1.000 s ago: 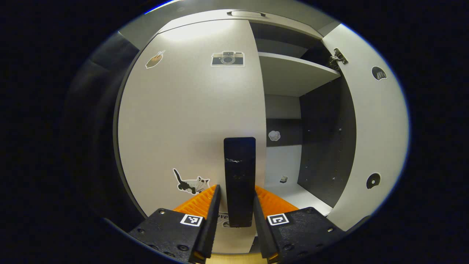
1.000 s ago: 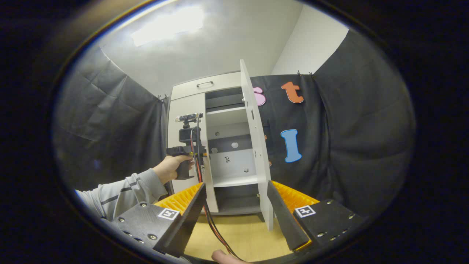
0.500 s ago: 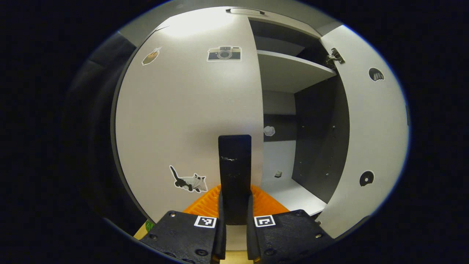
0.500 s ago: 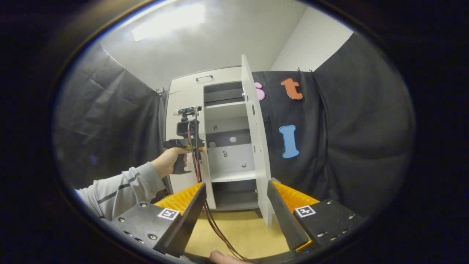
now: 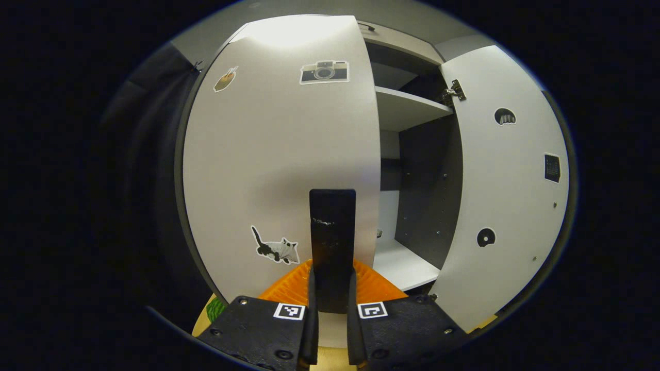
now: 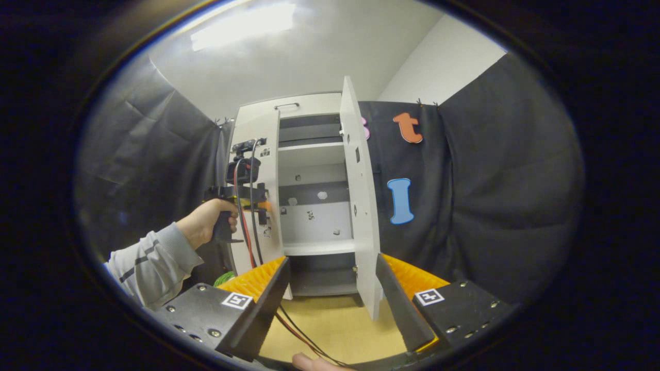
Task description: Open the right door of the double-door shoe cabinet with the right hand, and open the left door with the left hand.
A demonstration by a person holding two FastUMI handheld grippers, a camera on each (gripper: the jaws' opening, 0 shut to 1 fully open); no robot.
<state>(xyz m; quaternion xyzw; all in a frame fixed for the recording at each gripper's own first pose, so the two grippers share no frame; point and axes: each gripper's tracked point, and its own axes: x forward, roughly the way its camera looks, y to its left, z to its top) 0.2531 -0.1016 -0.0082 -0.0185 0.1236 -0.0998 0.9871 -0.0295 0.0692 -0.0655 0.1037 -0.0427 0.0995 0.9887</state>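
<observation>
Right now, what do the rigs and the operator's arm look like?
Left gripper and right gripper: black bolted bodies, each finger block carrying a square black-and-white marker. In the right gripper view, red and black cables hang from the left one; the sleeve is grey with dark stripes.

Handle (image 5: 332, 247) on left door (image 5: 278, 154), shelf (image 5: 407, 105) behind

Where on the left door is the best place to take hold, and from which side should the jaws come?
Grip the black handle, an upright bar standing off the left door near its free edge, far from the hinge. Come straight at the door's front so the jaws close from either side of the bar. The left gripper already holds it that way.
</observation>
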